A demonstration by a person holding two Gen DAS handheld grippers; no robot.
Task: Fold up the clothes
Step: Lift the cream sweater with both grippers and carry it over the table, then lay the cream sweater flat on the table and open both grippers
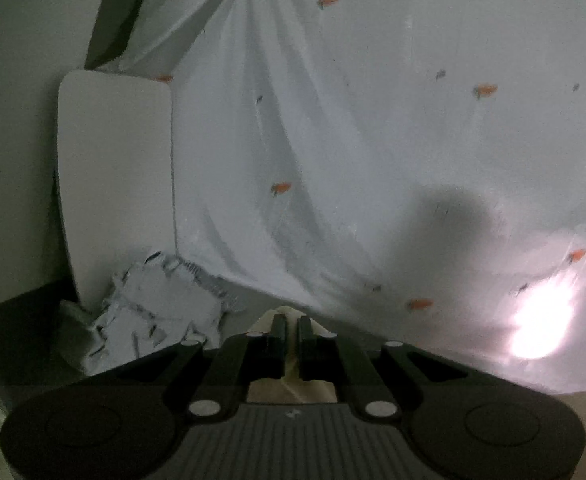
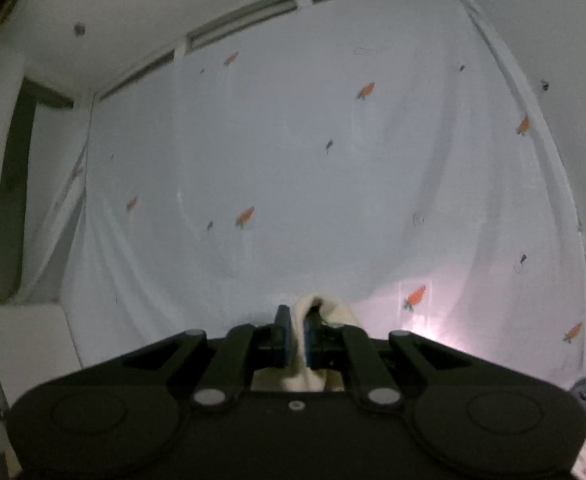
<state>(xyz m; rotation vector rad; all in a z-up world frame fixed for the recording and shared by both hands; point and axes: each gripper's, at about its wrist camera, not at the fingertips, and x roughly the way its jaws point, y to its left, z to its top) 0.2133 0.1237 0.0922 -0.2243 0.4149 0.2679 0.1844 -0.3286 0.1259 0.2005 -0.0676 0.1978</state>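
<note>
A cream garment [image 1: 289, 380] is pinched in my left gripper [image 1: 292, 322], whose black jaws stand almost together on the cloth. The same cream garment [image 2: 325, 308] shows in the right wrist view, bunched over my right gripper [image 2: 297, 320], whose blue-padded jaws are closed on a fold of it. Most of the garment is hidden below both grippers. Both grippers are held up, facing a white sheet.
A white sheet [image 1: 373, 140] printed with small orange carrots hangs across the background, also in the right wrist view [image 2: 293, 180]. A pale cushioned seat [image 1: 113, 160] stands at the left. A crumpled grey-white cloth [image 1: 145, 320] lies below it. A bright light patch [image 1: 541, 320] glows at lower right.
</note>
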